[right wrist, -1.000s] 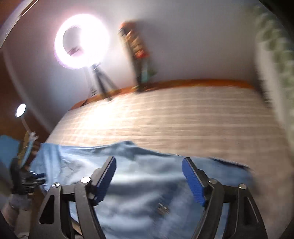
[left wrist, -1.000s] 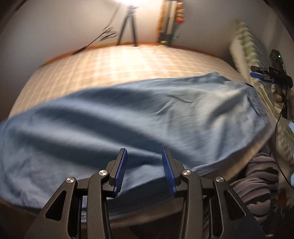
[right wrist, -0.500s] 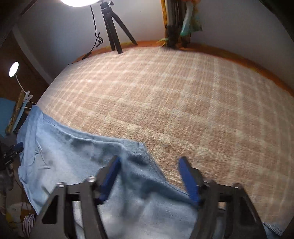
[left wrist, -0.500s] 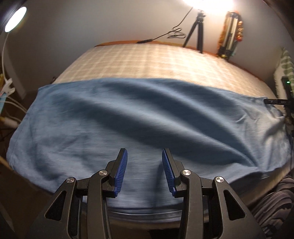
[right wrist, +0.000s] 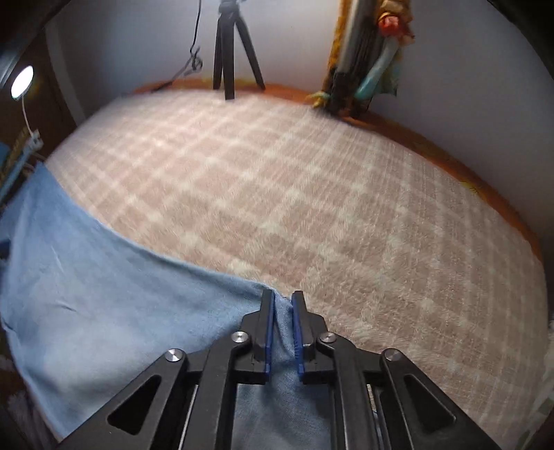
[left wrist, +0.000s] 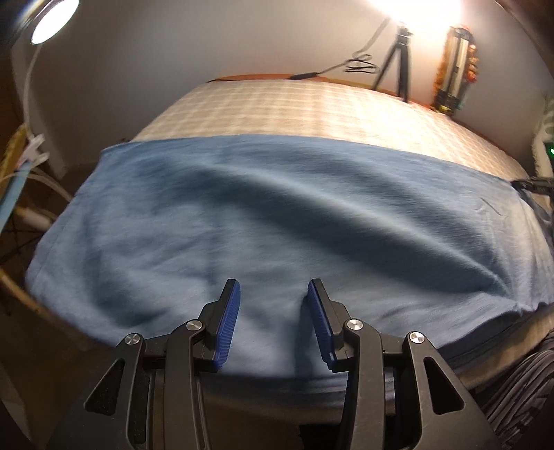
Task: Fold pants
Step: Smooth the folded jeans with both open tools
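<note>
The blue pants (left wrist: 277, 214) lie spread across the near part of a bed (right wrist: 311, 194) that has a checked beige and white cover. In the left wrist view the cloth reaches from the left side of the bed to the right side, with long soft wrinkles across it, and its near edge hangs a little over the front of the bed.

The left gripper (left wrist: 273, 304) is above the near edge of the pants. Its blue fingers (left wrist: 228, 318) stand apart, with cloth seen under the gap, but they do not press on it and hold nothing.

The right gripper (right wrist: 281, 311) is at the far corner of the pants, where the blue cloth meets the bare cover. Its jaws have just been closing, and now the fingers (right wrist: 268, 322) are nearly together with a ridge of the cloth between them; they are clamped on the edge of the pants. This same gripper shows at the far right edge of the left wrist view, small and dark.

Behind the bed, by the wall, stands a black tripod (right wrist: 230, 52), and a round lamp (left wrist: 50, 20) shines at the upper left. Striped cloth (left wrist: 519, 391) of the person's clothes is seen at the lower right of the left wrist view.
</note>
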Demonstrator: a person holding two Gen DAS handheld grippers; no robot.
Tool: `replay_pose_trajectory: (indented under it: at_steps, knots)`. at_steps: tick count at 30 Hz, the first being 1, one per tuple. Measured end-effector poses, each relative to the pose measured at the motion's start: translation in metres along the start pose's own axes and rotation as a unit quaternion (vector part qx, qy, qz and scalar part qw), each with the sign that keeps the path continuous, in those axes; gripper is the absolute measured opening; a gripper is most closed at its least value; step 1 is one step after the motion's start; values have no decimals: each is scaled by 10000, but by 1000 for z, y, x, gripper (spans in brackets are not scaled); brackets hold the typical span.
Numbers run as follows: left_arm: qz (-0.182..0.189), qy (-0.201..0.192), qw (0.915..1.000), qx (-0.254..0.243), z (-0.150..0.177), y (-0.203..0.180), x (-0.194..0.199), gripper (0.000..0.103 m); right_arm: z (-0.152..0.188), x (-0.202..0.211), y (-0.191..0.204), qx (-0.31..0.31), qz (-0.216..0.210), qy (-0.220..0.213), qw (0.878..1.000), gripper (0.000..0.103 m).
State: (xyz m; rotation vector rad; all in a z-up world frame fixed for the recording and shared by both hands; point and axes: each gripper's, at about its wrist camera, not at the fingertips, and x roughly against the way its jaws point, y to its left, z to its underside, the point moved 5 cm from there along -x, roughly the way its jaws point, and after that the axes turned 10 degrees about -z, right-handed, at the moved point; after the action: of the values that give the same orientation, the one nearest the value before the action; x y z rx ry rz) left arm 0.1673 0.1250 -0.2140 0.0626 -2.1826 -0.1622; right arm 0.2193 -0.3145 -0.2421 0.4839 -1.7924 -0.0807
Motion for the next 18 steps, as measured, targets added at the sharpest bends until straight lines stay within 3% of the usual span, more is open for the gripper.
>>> replay_pose_trajectory:
  at_steps: [2, 6, 8, 14, 18]
  knots:
    - [-228, 17, 9997, 76, 3, 15, 0, 40, 1, 5, 0, -7, 236, -57, 9997, 42]
    - [-505, -45, 9967, 630, 7, 60, 7, 40, 4, 41, 6, -182, 10, -391, 9991, 46]
    - [-551, -132, 9926, 1077, 10, 86, 14, 51, 9, 64, 16, -189, -179, -611, 9978, 57]
    - [-190, -83, 9685, 2482, 25, 158, 15, 55, 48, 120, 37, -637, -926, -1000, 9886, 58]
    - [-7, 9, 9505, 3107, 30, 187, 2, 55, 90, 134, 43, -811, -807, -952, 9889, 58]
